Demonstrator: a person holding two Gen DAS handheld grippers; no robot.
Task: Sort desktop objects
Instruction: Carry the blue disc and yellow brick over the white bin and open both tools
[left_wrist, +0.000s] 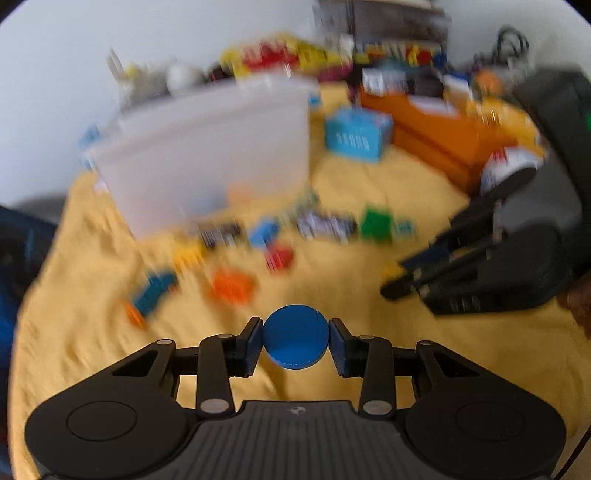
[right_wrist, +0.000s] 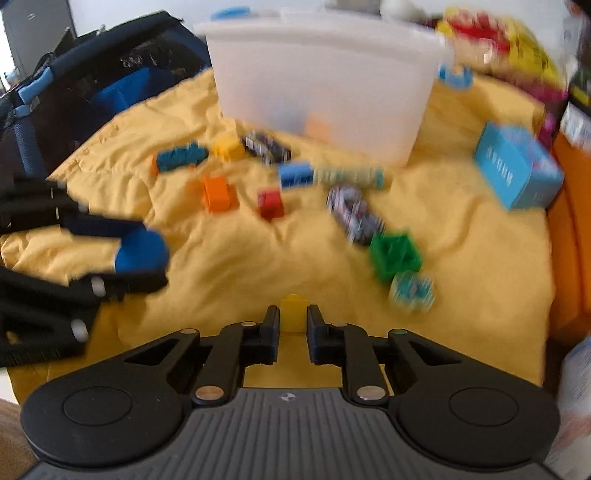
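Your left gripper (left_wrist: 295, 338) is clamped on the blue disc (left_wrist: 295, 336), a pad on each side of its round edge, up off the yellow cloth (left_wrist: 332, 291). Your right gripper (right_wrist: 294, 319) is squeezed in narrow on a small yellow brick (right_wrist: 293, 313), pads flat on its two sides.

My guess is both are hard, light pieces, plastic or painted wood, so no squish and no breakage worries. The disc is the tricky one: you're pinching a curved rim, so contact is thin and it can pivot or pop out if you swing fast. Keep the pads across the widest part, like they are now. The brick is easy, since flat faces against flat pads won't roll.

The white bin (right_wrist: 325, 85) sits at the far side of the cloth, and I'd assume that's where this stuff goes, though that's just my read. The rest of the pile is loose in front of it: orange brick (right_wrist: 218, 194), red brick (right_wrist: 270, 202), green piece (right_wrist: 395, 254). Everything's motion-blurred, so I can't tell finer details on those.

The cloth is rumpled, so small bits may sit tilted. Come at them from the flat sides.
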